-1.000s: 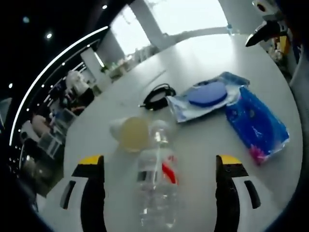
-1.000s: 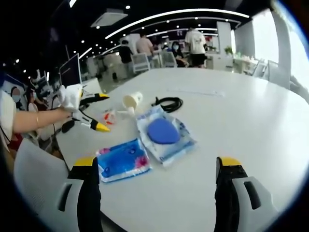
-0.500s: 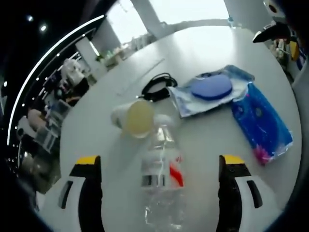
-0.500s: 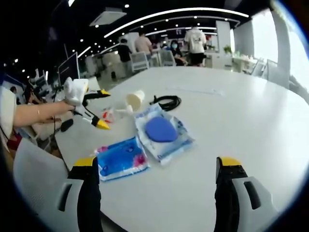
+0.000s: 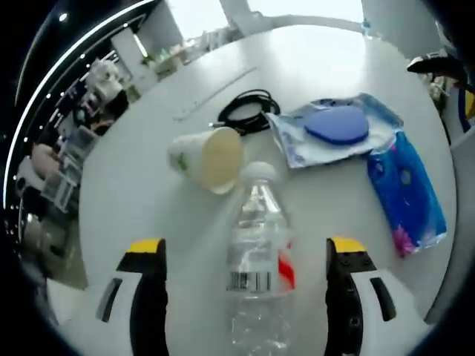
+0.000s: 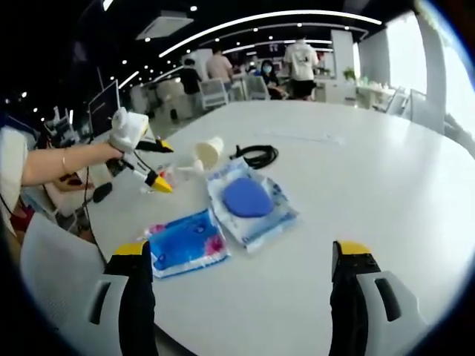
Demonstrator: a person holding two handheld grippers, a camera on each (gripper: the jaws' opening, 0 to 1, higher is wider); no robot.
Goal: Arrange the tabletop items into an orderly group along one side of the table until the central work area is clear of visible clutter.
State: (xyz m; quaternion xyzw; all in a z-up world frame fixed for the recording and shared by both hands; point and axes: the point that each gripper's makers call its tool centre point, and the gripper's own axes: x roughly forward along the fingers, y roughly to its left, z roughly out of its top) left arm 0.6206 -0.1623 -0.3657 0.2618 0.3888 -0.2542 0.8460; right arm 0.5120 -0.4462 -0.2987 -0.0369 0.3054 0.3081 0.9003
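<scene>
Five loose items lie on the white table [image 6: 386, 178], all catalogued here relative to the clear plastic bottle [image 5: 260, 267].

Item 1, the bottle: lying on its side between the jaws of the left gripper [image 5: 245, 297], cap end pointing away from the camera, red-and-white label and barcode facing up. The jaws stand wide apart on either side of it, touching nothing.

Item 2, paper cup [image 5: 205, 158]: tipped over, mouth toward the bottle, just beside its cap and apparently touching or nearly so.

Item 3, coiled black cable [image 5: 245, 111]: beyond the cup, farther from the bottle.

Item 4, clear packet holding a blue round pad [image 5: 338, 130]: beyond the bottle and to its right in the left gripper view.

Item 5, blue printed pouch [image 5: 407, 189]: right of the bottle, just beside the packet.

Right gripper [image 6: 241, 289]: jaws apart, empty, held over bare table well apart from the group.

Handling note, as a judgement: the step in hand looks like taking the bottle. Close on the labelled middle of the body, not the tapered neck, since a round, thin-walled bottle is likely to roll or squeeze out. Come down square so both jaws meet it together, and lift clear before moving so the cap does not knock the cup away.
</scene>
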